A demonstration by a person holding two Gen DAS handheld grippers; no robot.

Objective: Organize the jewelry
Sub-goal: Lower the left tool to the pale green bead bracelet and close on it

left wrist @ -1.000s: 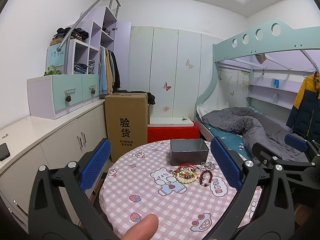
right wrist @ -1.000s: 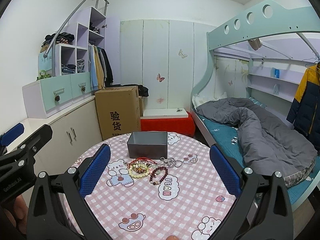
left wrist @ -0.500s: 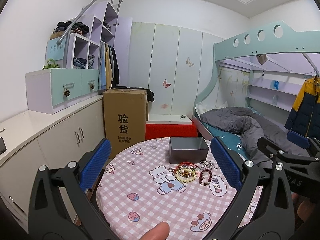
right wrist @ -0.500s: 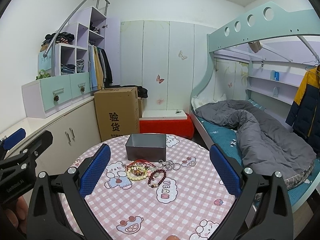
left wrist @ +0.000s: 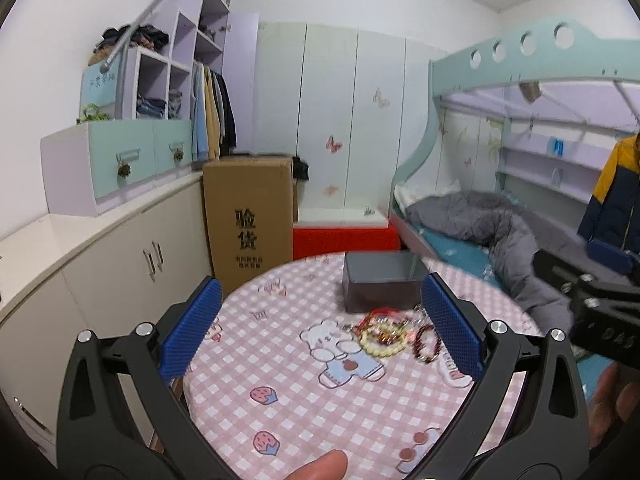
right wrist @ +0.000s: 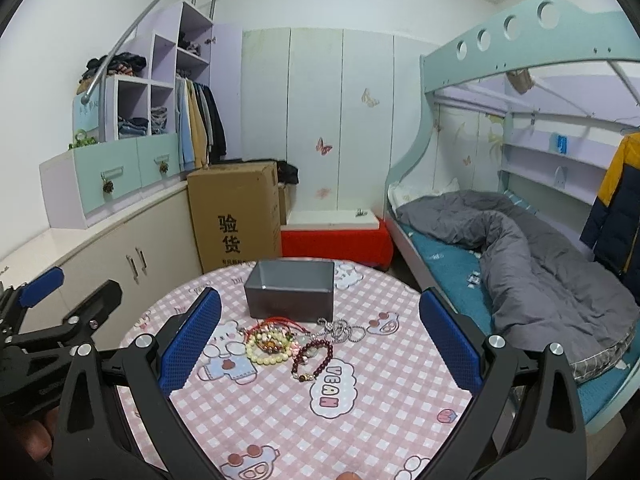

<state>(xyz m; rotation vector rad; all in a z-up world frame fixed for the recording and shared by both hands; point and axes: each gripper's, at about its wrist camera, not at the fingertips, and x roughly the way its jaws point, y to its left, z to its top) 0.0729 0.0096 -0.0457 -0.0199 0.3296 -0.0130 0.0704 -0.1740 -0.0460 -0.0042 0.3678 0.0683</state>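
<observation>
Lay in a pile (right wrist: pixel 288 340) before the gray box (right wrist: pixel 290 295), long side left-to-right. Both claws, left (left wrist: pixel 320 334) and right (right wrist: pixel 318 338), spread wide, empty.

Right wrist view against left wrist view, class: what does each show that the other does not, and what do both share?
Only the right wrist view shows the silver chain sharply, plus the left gripper at its edge. Only the left wrist view shows the right gripper at its edge. Both share the grey box, cream bead bracelet, dark red bracelet and checked tablecloth.
</observation>
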